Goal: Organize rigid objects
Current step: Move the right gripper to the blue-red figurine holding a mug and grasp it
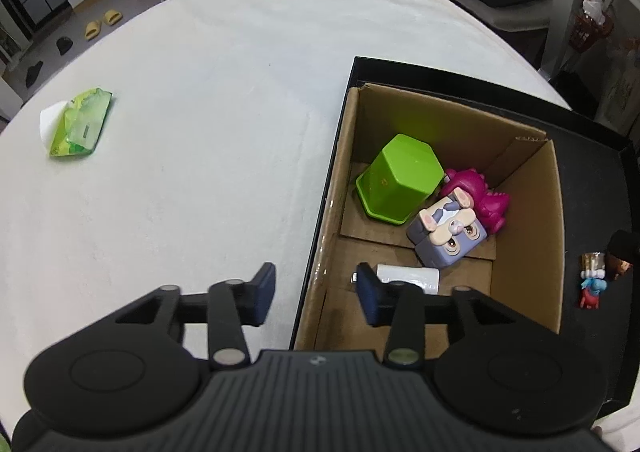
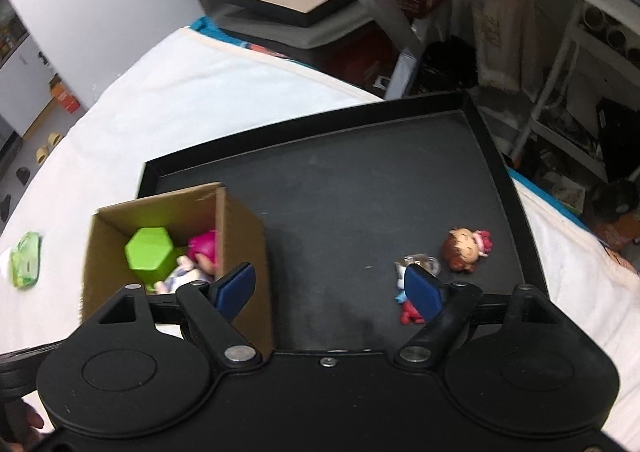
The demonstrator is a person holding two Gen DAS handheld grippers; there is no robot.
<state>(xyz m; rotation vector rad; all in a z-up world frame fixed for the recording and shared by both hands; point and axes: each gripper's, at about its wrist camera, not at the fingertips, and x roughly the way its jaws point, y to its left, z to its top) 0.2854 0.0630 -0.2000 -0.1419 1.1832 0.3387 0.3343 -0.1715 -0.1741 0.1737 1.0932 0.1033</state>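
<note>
Right claw (image 2: 330,288) partly hiding red-blue figurine (image 2: 408,312)

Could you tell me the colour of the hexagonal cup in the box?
Bright green cup, clearest in the left wrist view.

left claw (image 1: 316,294) open over cardboard box (image 1: 524,211); green cup (image 1: 400,177) inside

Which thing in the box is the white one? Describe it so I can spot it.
Find the black tray, then the cardboard box on it. On the box floor, nearest the left gripper, lies a white cylinder, the only plain white thing beside the green cup and toys.
</note>
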